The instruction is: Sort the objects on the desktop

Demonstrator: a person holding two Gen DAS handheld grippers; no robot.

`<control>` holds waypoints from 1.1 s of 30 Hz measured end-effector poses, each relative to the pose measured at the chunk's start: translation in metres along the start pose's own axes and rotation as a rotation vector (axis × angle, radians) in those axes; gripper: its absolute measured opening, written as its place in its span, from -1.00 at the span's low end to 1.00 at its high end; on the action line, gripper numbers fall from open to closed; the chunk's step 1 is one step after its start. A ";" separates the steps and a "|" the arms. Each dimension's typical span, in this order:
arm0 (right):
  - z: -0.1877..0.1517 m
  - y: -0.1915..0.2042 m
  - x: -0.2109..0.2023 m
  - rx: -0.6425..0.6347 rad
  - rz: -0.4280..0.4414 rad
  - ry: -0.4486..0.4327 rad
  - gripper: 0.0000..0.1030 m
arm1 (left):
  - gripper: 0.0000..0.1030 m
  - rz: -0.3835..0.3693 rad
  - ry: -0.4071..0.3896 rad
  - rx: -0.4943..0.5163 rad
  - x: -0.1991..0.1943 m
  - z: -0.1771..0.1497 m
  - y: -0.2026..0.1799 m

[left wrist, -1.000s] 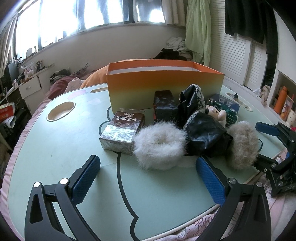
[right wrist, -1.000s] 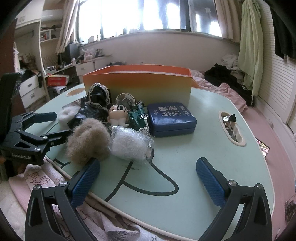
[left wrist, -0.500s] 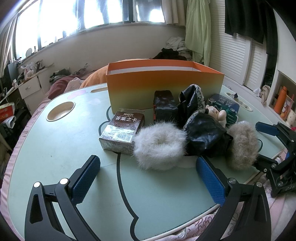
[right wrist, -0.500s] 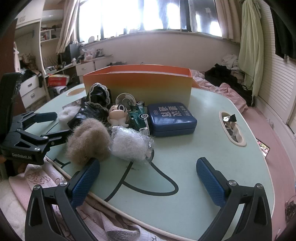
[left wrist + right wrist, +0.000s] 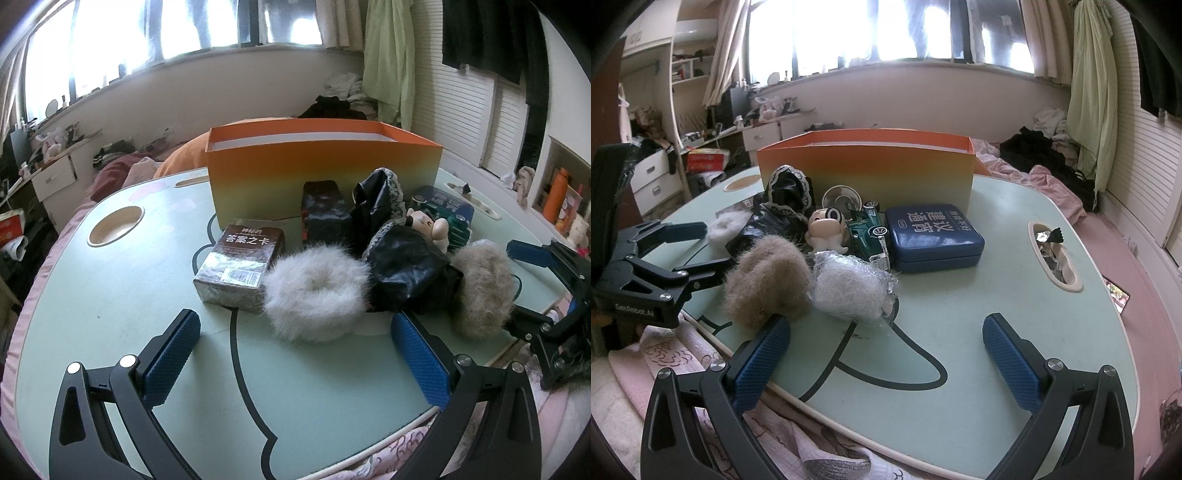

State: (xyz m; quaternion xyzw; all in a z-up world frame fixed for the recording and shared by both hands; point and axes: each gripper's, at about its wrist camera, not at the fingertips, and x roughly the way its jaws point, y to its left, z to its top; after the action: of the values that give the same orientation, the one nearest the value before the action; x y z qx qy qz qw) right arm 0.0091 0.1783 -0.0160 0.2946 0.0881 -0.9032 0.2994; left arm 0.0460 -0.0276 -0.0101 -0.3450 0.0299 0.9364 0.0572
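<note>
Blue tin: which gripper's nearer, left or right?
Right. The right gripper hangs open just in front of the blue tin, table between them. The left gripper sits across the clutter, with the tin behind the pile.

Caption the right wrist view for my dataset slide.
Open right hand-held gripper faces a table clutter of scrunchies, toy car, blue case and orange box.

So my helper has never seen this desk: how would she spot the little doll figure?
Find the tall orange box at the back of the pale green table. In the clutter before it, just left of the green toy car and navy case, stands the doll figure. It is the only smooth, cream, big-eyed piece; its neighbours are fluffy or black.
</note>
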 end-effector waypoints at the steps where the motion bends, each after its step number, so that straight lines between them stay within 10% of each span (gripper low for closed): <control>1: 0.000 0.000 0.000 0.000 0.000 0.000 1.00 | 0.99 -0.009 0.003 0.006 -0.001 -0.001 0.000; 20: 0.000 0.000 0.000 0.000 0.002 0.000 1.00 | 0.10 -0.085 -0.088 0.029 -0.016 0.027 0.003; 22: 0.000 0.000 0.000 0.000 0.003 0.000 1.00 | -0.29 -0.075 -0.052 0.060 -0.008 0.027 -0.002; 33: 0.001 0.001 -0.001 0.006 0.003 -0.006 1.00 | -0.29 -0.077 -0.106 0.170 -0.019 0.011 -0.017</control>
State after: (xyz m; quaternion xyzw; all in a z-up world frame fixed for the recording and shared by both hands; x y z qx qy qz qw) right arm 0.0098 0.1773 -0.0150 0.2929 0.0842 -0.9039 0.3002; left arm 0.0549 -0.0112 0.0102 -0.2897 0.0931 0.9445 0.1237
